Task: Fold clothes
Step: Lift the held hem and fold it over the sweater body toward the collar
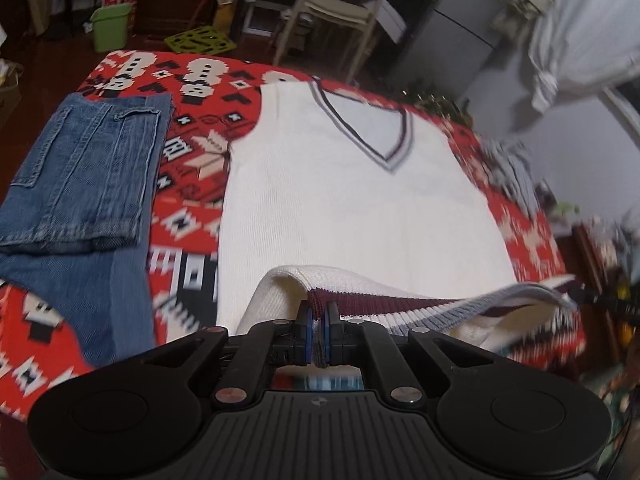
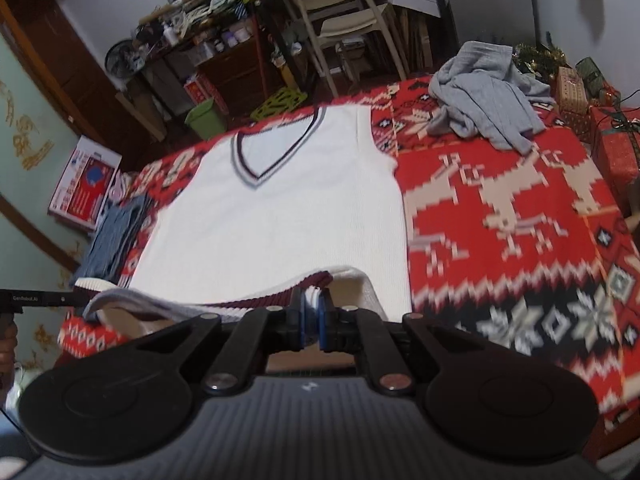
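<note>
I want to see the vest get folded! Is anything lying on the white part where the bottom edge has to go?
No, nothing visible is in the way. Both the left gripper and right gripper hold the hem of the vest, and its white front is bare. The jeans and the grey sweater lie off to the sides.

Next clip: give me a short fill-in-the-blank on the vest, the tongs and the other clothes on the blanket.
1. Both the left tongs and the right tongs are shut on the ____ of the white knitted V-neck vest.
2. The folded blue denim garment lies on the vest's ____ side in the left wrist view.
3. The crumpled ____ garment lies on the red patterned blanket, apart from the vest.

Missing words: hem; left; grey
</note>
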The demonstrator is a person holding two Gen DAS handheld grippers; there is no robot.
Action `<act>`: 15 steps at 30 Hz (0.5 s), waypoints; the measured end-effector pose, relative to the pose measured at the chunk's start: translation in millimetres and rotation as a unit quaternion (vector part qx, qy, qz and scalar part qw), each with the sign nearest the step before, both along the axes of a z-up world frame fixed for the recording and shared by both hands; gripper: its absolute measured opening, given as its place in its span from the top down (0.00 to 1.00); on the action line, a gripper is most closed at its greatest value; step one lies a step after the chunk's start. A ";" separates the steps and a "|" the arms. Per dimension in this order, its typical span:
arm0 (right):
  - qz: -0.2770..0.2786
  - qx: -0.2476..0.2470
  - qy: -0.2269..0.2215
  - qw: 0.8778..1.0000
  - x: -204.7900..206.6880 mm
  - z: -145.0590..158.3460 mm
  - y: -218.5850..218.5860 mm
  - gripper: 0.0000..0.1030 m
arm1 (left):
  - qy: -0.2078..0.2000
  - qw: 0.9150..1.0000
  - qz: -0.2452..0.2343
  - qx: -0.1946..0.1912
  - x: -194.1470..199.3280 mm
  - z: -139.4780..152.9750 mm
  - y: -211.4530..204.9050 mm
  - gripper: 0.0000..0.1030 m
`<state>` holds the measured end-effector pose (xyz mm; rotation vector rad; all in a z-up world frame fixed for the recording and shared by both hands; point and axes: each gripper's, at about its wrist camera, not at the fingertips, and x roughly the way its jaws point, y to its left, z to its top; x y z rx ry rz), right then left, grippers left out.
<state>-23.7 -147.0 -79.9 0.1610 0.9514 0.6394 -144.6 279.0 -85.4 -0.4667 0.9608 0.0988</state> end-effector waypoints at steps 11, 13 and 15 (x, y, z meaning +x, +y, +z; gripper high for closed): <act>-0.036 -0.029 0.006 0.999 67.3 -58.7 41.6 0.94 | 0.026 0.996 0.022 0.078 50.9 -40.5 -3.1 0.91; -0.038 -0.033 0.007 0.999 70.0 -66.1 45.1 0.93 | 0.027 0.993 0.023 0.111 53.0 -41.5 -10.0 0.87; -0.047 -0.026 0.015 0.998 72.6 -72.3 44.8 0.93 | 0.028 0.993 0.026 0.113 54.0 -43.5 -11.4 0.87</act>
